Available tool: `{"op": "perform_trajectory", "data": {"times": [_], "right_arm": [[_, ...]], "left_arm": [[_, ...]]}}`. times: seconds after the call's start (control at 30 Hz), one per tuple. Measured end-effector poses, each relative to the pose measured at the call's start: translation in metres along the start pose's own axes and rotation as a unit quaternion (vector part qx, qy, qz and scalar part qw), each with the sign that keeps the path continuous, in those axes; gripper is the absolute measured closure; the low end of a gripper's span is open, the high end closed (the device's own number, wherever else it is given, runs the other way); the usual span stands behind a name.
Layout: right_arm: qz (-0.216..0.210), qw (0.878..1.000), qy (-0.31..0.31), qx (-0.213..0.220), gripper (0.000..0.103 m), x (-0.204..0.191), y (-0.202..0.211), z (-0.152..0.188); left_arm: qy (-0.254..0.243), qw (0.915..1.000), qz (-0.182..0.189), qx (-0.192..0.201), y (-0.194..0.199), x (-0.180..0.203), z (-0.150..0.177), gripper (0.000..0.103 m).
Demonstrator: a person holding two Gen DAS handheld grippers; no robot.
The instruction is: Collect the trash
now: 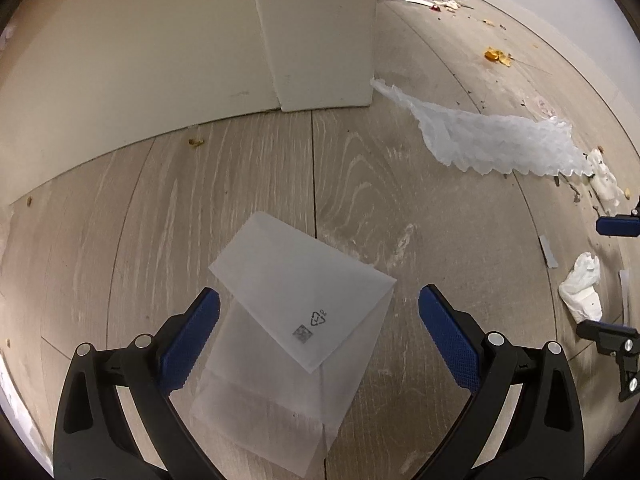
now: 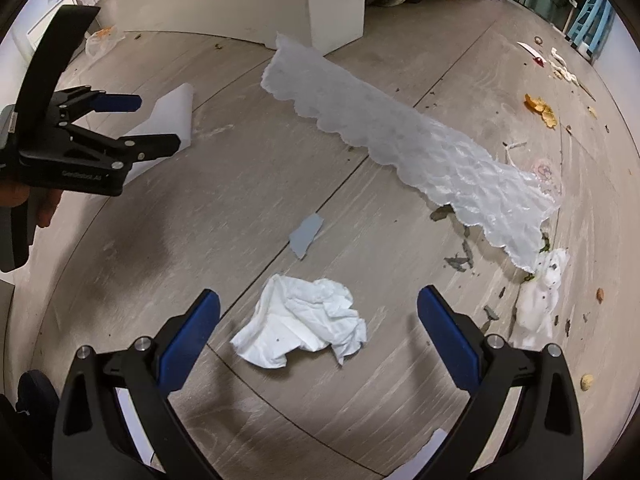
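A folded translucent plastic bag (image 1: 300, 312) with a recycling mark lies on the wood floor between the fingers of my open left gripper (image 1: 319, 300), which hovers just above it. In the right wrist view a crumpled white tissue (image 2: 304, 322) lies between the fingers of my open right gripper (image 2: 319, 300). The same tissue (image 1: 582, 286) shows at the far right of the left wrist view, beside the right gripper (image 1: 612, 280). The left gripper (image 2: 158, 122) appears open at the left of the right wrist view, over the plastic bag (image 2: 172, 114).
A long sheet of bubble wrap (image 2: 412, 144) stretches across the floor. Orange peel (image 2: 542, 110), a grey paper scrap (image 2: 306, 234), another white wad (image 2: 540, 300) and small crumbs lie scattered. A white bed leg (image 1: 320, 32) and base panel stand behind.
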State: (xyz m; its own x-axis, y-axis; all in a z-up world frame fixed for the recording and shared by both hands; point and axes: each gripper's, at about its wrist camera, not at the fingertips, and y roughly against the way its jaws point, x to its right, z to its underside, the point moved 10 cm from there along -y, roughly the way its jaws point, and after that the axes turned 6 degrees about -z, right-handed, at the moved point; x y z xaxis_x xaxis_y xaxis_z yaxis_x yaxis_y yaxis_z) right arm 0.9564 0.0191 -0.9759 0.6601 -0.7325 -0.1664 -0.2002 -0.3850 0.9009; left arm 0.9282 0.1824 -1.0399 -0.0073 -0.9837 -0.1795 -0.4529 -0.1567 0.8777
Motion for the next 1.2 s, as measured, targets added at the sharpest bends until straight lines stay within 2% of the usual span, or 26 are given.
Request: {"op": "perform_trajectory", "data": {"times": [0.07, 0.13, 0.3, 0.33, 0.4, 0.43, 0.47, 0.63, 0.87, 1.07, 1.2], "right_arm": [[-0.001, 1.000, 0.002, 0.000, 0.010, -0.001, -0.002, 0.000], [-0.005, 1.000, 0.003, -0.005, 0.024, -0.003, -0.005, 0.001], [-0.007, 1.000, 0.009, -0.010, 0.025, -0.006, -0.008, 0.001], [-0.007, 1.000, 0.011, -0.010, 0.028, -0.007, -0.008, 0.002], [-0.010, 1.000, 0.015, -0.014, 0.040, -0.008, -0.011, 0.004], [-0.007, 1.000, 0.018, -0.014, 0.044, -0.009, -0.012, 0.004], [-0.006, 1.000, 0.021, -0.013, 0.046, -0.011, -0.012, 0.004], [-0.005, 1.000, 0.027, -0.013, 0.059, -0.014, -0.013, 0.002], [-0.009, 0.999, 0.034, -0.011, 0.069, -0.016, -0.013, -0.001], [-0.018, 0.999, 0.037, -0.006, 0.077, -0.019, -0.011, -0.001], [-0.027, 0.999, 0.034, -0.004, 0.081, -0.020, -0.011, -0.004]], "left_arm": [[-0.002, 1.0000, 0.001, -0.001, -0.001, 0.000, 0.001, 0.017], [0.000, 1.0000, 0.001, -0.003, -0.003, -0.001, 0.002, 0.020], [-0.001, 1.0000, 0.003, -0.009, -0.005, 0.004, 0.008, 0.027], [-0.002, 1.0000, 0.003, -0.007, -0.005, 0.005, 0.008, 0.030], [-0.003, 1.0000, 0.008, -0.003, -0.004, 0.007, 0.007, 0.037], [-0.006, 0.9999, 0.011, -0.001, -0.003, 0.009, 0.005, 0.044], [-0.008, 0.9999, 0.013, 0.001, -0.002, 0.011, 0.004, 0.051], [-0.011, 0.9996, 0.024, 0.001, -0.001, 0.017, 0.004, 0.064], [-0.019, 0.9992, 0.034, 0.007, 0.002, 0.029, 0.003, 0.086], [-0.025, 0.9990, 0.035, 0.010, 0.002, 0.033, 0.003, 0.099], [-0.021, 0.9993, 0.031, 0.008, 0.001, 0.033, 0.002, 0.103]]}}
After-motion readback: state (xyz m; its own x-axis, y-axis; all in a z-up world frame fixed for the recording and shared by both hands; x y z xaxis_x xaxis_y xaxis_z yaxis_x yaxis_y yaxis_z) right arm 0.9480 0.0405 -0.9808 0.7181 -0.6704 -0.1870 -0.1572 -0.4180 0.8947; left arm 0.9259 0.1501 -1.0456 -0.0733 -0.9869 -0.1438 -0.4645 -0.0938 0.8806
